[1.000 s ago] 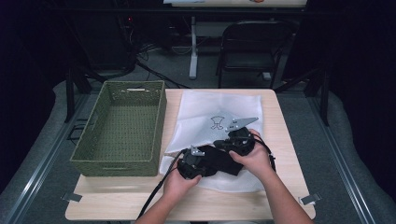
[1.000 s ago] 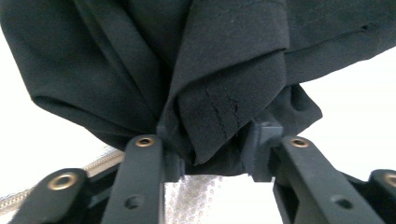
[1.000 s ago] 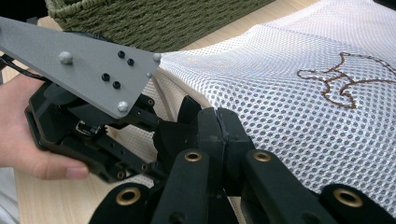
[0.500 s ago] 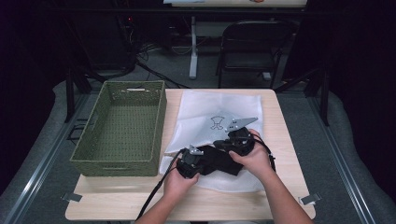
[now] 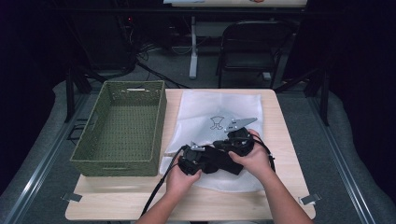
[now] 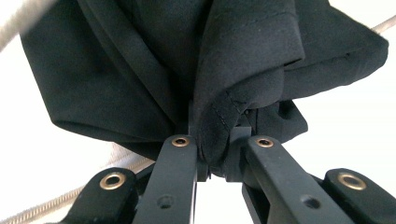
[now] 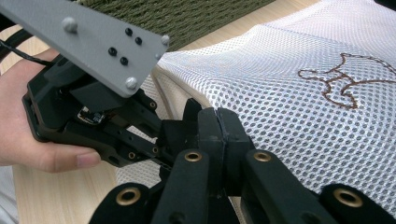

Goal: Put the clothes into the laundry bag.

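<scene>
We hold a dark garment (image 6: 196,60) bunched between both tools, low over the white mesh bag (image 5: 219,105) that lies flat on the table (image 5: 280,205) beside the green woven basket (image 5: 123,126). The left gripper (image 6: 212,149) has its jaws pinched on a fold of the cloth, a stitched hem running right into the nip, so the fabric hangs from it in heavy folds against the pale bag. The right gripper (image 7: 219,123) has its jaws pressed together with only a sliver of dark between them; we cannot tell whether cloth is caught there. We keep the two tools close, nearly nose to nose, probably to gather the loose garment into a compact bundle before moving it. The bag's embroidered figure (image 7: 341,79) lies just beyond the right gripper.
</scene>
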`<state>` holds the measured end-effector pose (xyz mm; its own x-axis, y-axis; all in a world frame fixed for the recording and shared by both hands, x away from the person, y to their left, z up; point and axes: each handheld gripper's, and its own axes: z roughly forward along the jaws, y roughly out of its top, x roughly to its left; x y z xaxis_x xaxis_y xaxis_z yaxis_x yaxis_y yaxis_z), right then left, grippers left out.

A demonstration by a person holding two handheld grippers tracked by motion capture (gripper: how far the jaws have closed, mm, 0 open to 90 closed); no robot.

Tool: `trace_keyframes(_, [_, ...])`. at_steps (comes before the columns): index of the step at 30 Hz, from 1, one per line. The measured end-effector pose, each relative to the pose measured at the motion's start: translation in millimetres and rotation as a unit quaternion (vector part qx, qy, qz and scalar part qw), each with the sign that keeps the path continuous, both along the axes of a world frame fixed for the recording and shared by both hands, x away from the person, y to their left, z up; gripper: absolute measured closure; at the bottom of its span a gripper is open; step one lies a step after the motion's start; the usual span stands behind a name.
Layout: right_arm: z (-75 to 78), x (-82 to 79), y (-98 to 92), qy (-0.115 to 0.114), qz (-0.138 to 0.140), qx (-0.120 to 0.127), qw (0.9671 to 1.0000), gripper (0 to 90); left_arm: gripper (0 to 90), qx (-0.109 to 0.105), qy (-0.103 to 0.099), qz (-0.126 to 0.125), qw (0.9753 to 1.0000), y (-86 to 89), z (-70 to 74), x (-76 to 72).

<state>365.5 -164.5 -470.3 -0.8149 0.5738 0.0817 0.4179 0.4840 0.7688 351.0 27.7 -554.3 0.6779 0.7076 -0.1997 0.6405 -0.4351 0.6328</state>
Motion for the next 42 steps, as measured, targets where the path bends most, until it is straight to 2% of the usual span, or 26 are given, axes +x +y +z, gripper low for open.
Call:
trace_keyframes(18, [0.8, -1.6, 1.2, 0.0, 0.003, 0.001, 1.0, 89.7, 85.4, -0.009, -0.01, 0.014, 0.9998, -11.4, 12.5, 13.4])
trace_keyframes(19, [0.9, -1.8, 1.2, 0.0, 0.003, 0.001, 1.0, 89.7, 85.4, -0.009, -0.005, 0.013, 0.9999, -11.4, 13.2, 14.2])
trace_keyframes(42, [-0.3, -1.6, 2.4, 0.003, 0.005, 0.0, 1.0, 89.7, 85.0, -0.027, -0.005, 0.044, 0.9987, -16.9, 9.1, 30.5])
